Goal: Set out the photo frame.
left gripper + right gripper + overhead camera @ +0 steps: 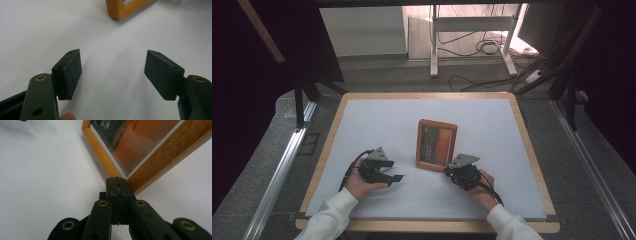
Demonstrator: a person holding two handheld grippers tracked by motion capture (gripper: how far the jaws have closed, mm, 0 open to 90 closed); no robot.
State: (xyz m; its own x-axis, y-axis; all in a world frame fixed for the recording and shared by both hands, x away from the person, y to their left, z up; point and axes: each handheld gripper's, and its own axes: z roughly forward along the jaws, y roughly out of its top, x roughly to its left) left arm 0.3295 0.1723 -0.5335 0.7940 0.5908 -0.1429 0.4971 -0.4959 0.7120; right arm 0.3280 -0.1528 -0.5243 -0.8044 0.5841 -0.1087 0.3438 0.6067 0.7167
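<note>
While the left gripper is waiting wide open and empty, the right gripper is nosing its closed, empty jaws against the frame's near corner just ahead.

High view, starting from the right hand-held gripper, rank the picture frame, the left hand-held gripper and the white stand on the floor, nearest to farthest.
From the right hand-held gripper:
1. Picture frame, right at its tips, mid-table.
2. Left hand-held gripper, across the table's near side.
3. White stand, on the floor beyond the table.
</note>
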